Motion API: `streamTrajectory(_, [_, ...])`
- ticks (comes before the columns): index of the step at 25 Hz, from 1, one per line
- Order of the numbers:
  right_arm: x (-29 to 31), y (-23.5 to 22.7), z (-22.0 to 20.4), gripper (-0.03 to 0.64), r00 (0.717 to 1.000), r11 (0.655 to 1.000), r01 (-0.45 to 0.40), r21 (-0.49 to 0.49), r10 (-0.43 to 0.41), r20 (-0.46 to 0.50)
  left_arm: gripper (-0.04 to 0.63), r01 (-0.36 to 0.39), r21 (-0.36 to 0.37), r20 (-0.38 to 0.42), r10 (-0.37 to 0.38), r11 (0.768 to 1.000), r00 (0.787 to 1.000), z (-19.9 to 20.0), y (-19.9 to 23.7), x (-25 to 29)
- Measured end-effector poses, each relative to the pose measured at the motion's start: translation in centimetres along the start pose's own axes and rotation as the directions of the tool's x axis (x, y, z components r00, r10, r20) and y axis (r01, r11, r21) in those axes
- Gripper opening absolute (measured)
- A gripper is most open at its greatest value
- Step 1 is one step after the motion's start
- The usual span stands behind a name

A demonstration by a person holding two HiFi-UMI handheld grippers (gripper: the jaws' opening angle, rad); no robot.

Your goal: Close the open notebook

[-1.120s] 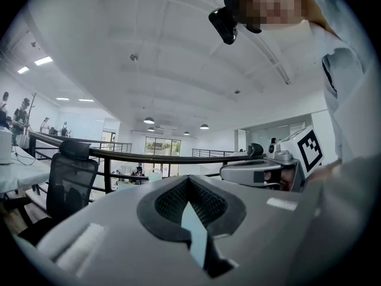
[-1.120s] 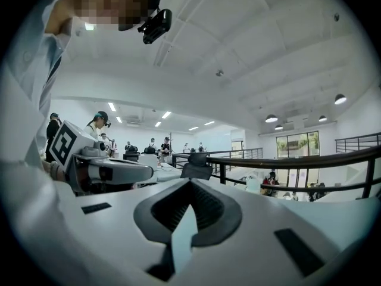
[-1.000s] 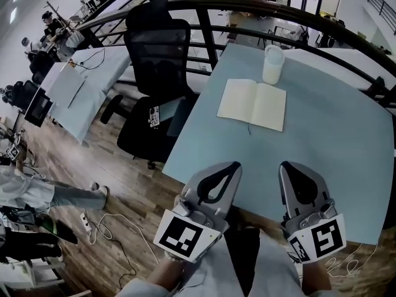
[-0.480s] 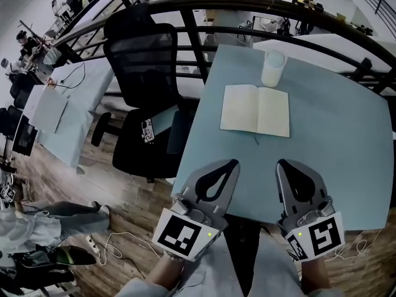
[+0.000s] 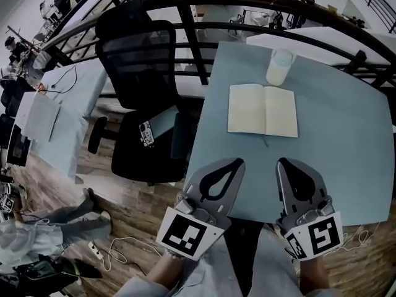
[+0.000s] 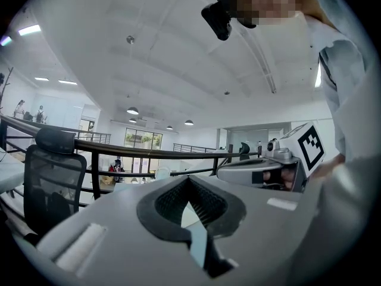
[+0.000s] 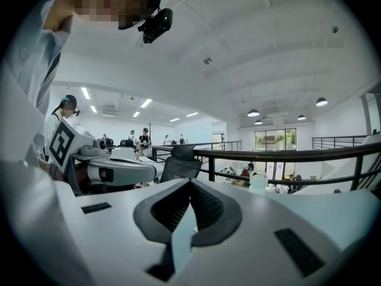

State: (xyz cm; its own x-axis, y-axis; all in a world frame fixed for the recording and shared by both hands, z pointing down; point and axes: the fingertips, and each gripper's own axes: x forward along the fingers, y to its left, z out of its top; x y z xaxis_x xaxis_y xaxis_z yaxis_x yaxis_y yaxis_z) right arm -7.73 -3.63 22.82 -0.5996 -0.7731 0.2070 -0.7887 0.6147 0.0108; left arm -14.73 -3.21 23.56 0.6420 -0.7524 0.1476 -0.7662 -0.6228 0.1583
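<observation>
The open notebook point(image 5: 263, 110) lies flat, pages up, on the far half of the table point(image 5: 346, 166), its spine running from the near edge toward the far edge; a pale cup point(image 5: 279, 67) stands just beyond its far side, near the table's far edge. The left tongs point(image 5: 230, 166) and right tongs point(image 5: 288, 166) hover side by side over the near edge, both pressed together with nothing between them, well short of the book. The step in hand looks like the approach; to do it well, bring both forward and low, spread one pair to catch the outer edge of one cover, steady the other half with the second pair; swing the cover over the spine; keep clear of the cup.
</observation>
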Motion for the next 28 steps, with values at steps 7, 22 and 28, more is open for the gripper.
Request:
streamTrajectory(7, [0.7,-0.8,-1.8,0.000,0.998,0.999,0.049,0.021,-0.048,-0.046,0.003,0.019,-0.042,-0.013,-0.020,0.999,1.000,-1.0,0.8,0.6])
streamTrajectory(22, [3.4,-5.1,-5.6,0.000,0.993,1.000,0.008,0.029,-0.004,-0.120,0.003,-0.072,-0.110,-0.072,0.064,0.991,0.995,-3.6,2.8,3.9])
streamTrajectory(28, [5.1,-7.5,-8.0,0.000,0.988,0.999,-0.006,0.038,0.012,-0.157,0.003,-0.124,-0.127,-0.114,0.109,0.984,0.987,-5.2,3.9,5.3])
